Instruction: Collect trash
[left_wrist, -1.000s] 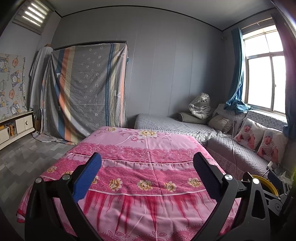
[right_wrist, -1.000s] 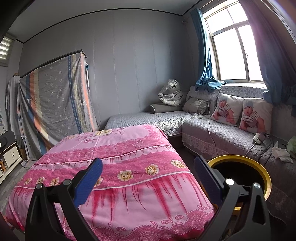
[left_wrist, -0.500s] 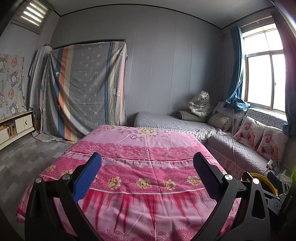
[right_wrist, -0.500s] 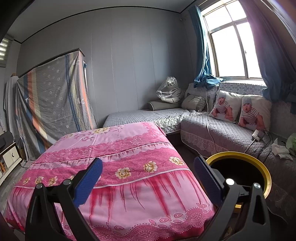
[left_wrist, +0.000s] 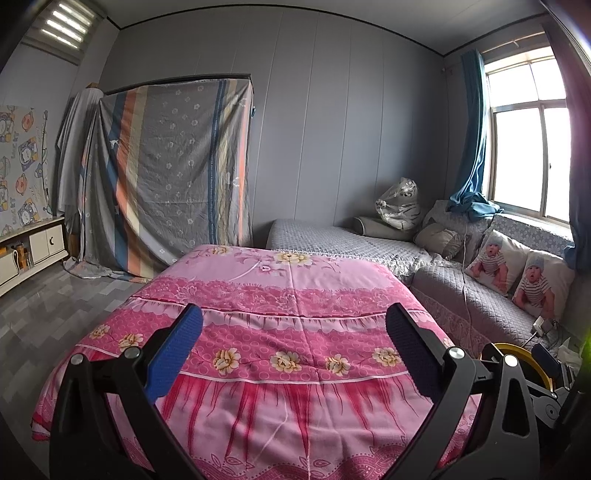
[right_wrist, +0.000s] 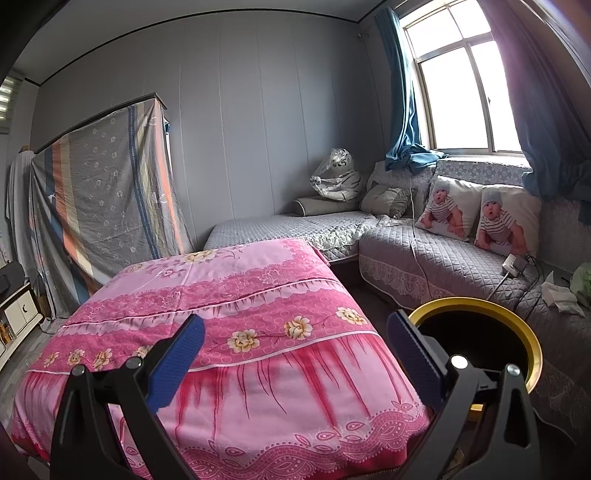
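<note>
Since a second ago both my grippers have drifted a little: the bed sits slightly lower and farther in the left view, and in the right view more of the bin has come into sight.

I hold my left gripper (left_wrist: 293, 349) level over the near end of the bed (left_wrist: 280, 295), its blue pads spread wide, nothing between them. My right gripper (right_wrist: 295, 350) is posed the same way, wide apart and empty, pointing over the bed's near right corner.

Right of the bed's near corner stands the bin (right_wrist: 517, 321), black inside with a yellow rim, upright, its mouth facing up. My right finger (right_wrist: 413, 362) covers its left edge, and in the left view only a sliver of the rim (left_wrist: 524, 352) shows past the finger.

Beyond the bin, right of the bed, runs a grey quilted sofa (right_wrist: 436, 258). On its seat, right of the bin, lie crumpled white tissues (right_wrist: 559, 295), flat and wide, long axis roughly across the view, with something pale green (right_wrist: 581, 278) just beside them at the frame edge. A white charger (right_wrist: 513, 264) and its cable lie on the seat between the tissues and two baby-print pillows (right_wrist: 480, 214). Behind the bed, at the wall, hangs a striped sheet (left_wrist: 166, 173).
</note>
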